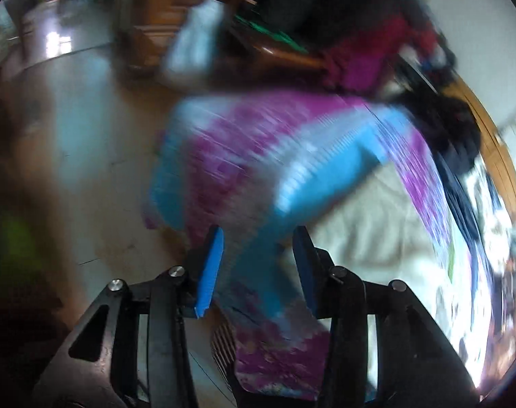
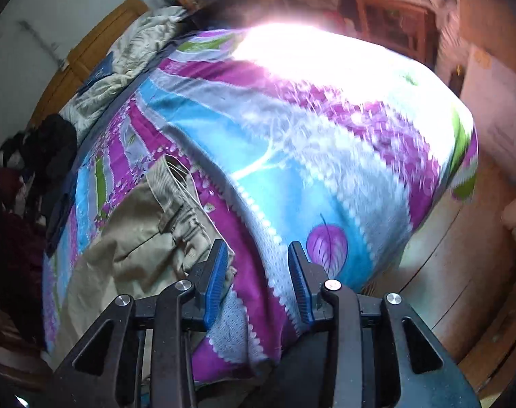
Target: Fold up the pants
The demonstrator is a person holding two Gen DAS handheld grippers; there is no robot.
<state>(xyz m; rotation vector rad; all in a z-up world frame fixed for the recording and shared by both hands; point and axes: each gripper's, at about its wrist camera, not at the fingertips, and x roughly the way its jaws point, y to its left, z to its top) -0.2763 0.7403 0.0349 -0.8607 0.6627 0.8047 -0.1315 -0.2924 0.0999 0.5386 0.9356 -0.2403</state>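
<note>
Beige pants (image 2: pixel 139 238) lie crumpled on a bed covered by a purple, blue and white patterned sheet (image 2: pixel 291 142); their gathered waistband points toward the bed's middle. My right gripper (image 2: pixel 258 255) hovers open just right of the pants, over the sheet, with nothing between its blue pads. In the blurred left wrist view, the pale pants fabric (image 1: pixel 376 217) shows at the right on the sheet (image 1: pixel 251 156). My left gripper (image 1: pixel 259 241) is open above the sheet's hanging corner, left of the pants, holding nothing.
Dark and maroon clothes (image 2: pixel 30 183) pile along the bed's far side by a wooden headboard (image 2: pixel 98 37). A rumpled light quilt (image 2: pixel 128 54) lies near the headboard. Tiled floor (image 1: pixel 71 136) lies left of the bed, with wooden furniture (image 1: pixel 162 6) beyond it.
</note>
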